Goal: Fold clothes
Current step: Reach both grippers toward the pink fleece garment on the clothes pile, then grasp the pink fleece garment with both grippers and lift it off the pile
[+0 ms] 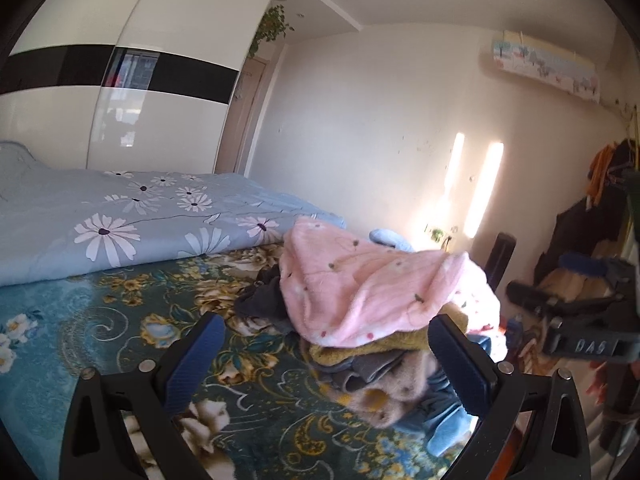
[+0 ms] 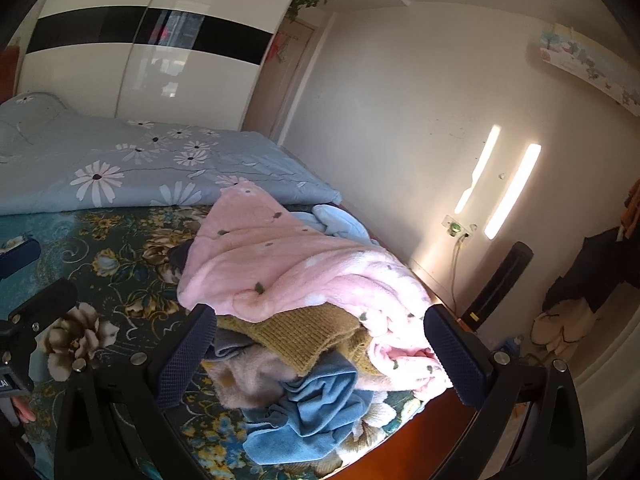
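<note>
Rumpled clothes pile (image 2: 304,304), pink fleece (image 2: 280,264) topmost

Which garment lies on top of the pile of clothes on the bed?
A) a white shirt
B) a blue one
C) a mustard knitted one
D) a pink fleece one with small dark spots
D: the pink fleece garment drapes over the mustard knit and the blue garment.

Black left claw (image 1: 326,364) and right claw (image 2: 324,356), blue textured pads (image 1: 196,364), silver screws, white lettering.
</note>
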Demonstrator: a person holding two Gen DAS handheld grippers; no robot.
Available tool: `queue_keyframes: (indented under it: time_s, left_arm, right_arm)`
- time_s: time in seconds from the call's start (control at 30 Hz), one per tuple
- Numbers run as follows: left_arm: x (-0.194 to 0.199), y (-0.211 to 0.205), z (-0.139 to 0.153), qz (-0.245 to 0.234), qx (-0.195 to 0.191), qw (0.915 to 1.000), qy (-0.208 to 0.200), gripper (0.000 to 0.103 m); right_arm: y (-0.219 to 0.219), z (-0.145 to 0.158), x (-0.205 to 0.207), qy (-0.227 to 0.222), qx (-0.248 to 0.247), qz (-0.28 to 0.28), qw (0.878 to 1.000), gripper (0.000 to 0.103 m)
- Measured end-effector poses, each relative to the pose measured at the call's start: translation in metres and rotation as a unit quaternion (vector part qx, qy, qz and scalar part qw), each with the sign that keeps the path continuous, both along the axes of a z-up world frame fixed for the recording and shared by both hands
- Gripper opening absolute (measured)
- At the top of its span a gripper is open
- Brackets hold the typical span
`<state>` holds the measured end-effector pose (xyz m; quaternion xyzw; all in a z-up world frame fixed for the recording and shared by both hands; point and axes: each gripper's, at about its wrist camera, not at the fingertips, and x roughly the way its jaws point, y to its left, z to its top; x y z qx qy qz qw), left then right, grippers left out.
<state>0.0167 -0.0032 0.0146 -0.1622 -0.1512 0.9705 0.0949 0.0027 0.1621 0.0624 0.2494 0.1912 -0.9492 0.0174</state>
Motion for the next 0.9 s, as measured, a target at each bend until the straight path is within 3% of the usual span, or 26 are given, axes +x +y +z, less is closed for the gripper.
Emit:
queue_keyframes:
  time_s: [0.13, 0.33, 0.5, 0.7, 0.8, 0.9]
  left_arm:
    - [0.005, -0.01, 0.001, 0.01, 0.035, 0.9988, 0.033, 0.103]
    - [-0.004, -0.021, -0.004, 0.027, -0.018, 0.9994, 0.008, 0.103]
    - [-0.008, -0.036, -0.01, 0.053, -0.05, 0.9973, -0.01, 0.103]
    - [0.003, -0.069, -0.008, 0.115, -0.026, 0.993, 0.005, 0.103]
    - [0.002, -0.08, -0.011, 0.12, -0.015, 0.9927, 0.001, 0.103]
    - [0.0, -0.087, -0.015, 0.115, 0.006, 0.9933, -0.006, 0.103]
  right_arm:
    - [-0.005, -0.005, -0.01, -0.018, -0.009, 0.017, 1.0, 0.103]
    - [-0.004, -0.009, -0.032, -0.051, -0.036, 0.019, 0.998, 0.103]
    - [0.005, -0.018, -0.064, -0.116, -0.123, 0.016, 0.985, 0.103]
    - [0.026, -0.038, -0.094, -0.109, -0.202, -0.022, 0.973, 0.103]
    - [0.04, -0.049, -0.109, -0.105, -0.261, -0.049, 0.958, 0.103]
    - [0.056, -0.06, -0.122, -0.103, -0.344, -0.088, 0.929, 0.103]
